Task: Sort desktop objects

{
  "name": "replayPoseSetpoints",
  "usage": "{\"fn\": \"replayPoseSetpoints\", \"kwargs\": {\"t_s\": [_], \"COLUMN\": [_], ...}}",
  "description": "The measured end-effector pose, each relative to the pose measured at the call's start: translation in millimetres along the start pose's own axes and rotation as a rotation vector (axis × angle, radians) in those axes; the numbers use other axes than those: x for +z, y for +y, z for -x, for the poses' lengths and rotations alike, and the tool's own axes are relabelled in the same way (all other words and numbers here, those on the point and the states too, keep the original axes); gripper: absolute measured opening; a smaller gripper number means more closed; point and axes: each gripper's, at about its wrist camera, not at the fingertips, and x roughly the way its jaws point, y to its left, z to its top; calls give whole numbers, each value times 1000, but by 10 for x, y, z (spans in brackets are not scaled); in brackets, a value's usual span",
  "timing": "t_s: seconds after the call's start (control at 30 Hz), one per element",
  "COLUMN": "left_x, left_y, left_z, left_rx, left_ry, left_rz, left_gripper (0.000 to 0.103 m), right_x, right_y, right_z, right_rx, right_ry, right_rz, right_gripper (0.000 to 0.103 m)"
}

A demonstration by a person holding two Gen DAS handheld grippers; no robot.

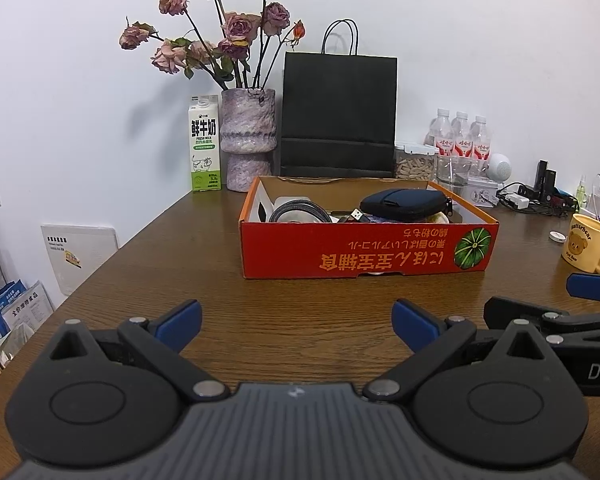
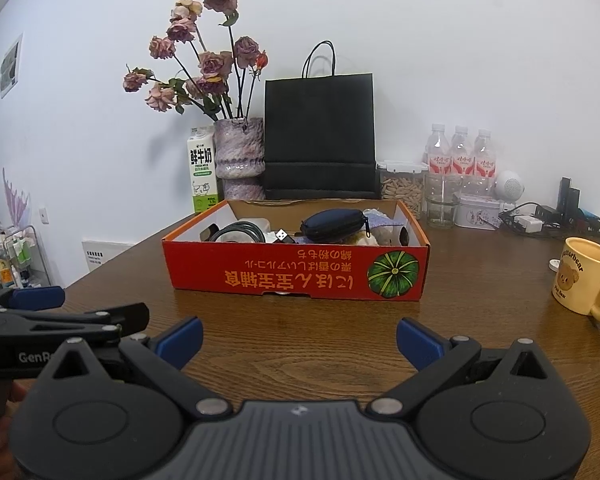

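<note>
A red cardboard box (image 1: 364, 250) (image 2: 292, 276) sits on the brown wooden table, ahead of both grippers. Inside it lie a dark blue zip pouch (image 1: 404, 204) (image 2: 332, 224), a coiled grey cable (image 1: 298, 210) (image 2: 236, 232) and a USB plug (image 1: 356, 214) (image 2: 282, 235). My left gripper (image 1: 296, 322) is open and empty, low over the table short of the box. My right gripper (image 2: 298, 338) is open and empty too, beside the left one. Each gripper shows at the edge of the other's view.
Behind the box stand a milk carton (image 1: 205, 144), a vase of dried roses (image 1: 250, 140), a black paper bag (image 1: 338, 116), a snack jar (image 1: 414, 160) and three water bottles (image 1: 462, 136). A yellow bear mug (image 2: 584, 280) stands right, with chargers and cables (image 2: 528, 222) behind.
</note>
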Motion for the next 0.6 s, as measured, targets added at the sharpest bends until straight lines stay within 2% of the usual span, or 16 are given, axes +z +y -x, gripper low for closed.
{"fn": "replayPoseSetpoints", "kwargs": {"t_s": [0.6], "left_x": [1], "left_y": [-1], "left_z": [6], "left_rx": [0], "left_ry": [2], "left_rz": [1], "left_gripper": [103], "right_x": [3], "right_y": [-11], "right_z": [-1], "right_rx": [2], "right_ry": [1], "right_rz": [-2], "right_gripper": [103]}}
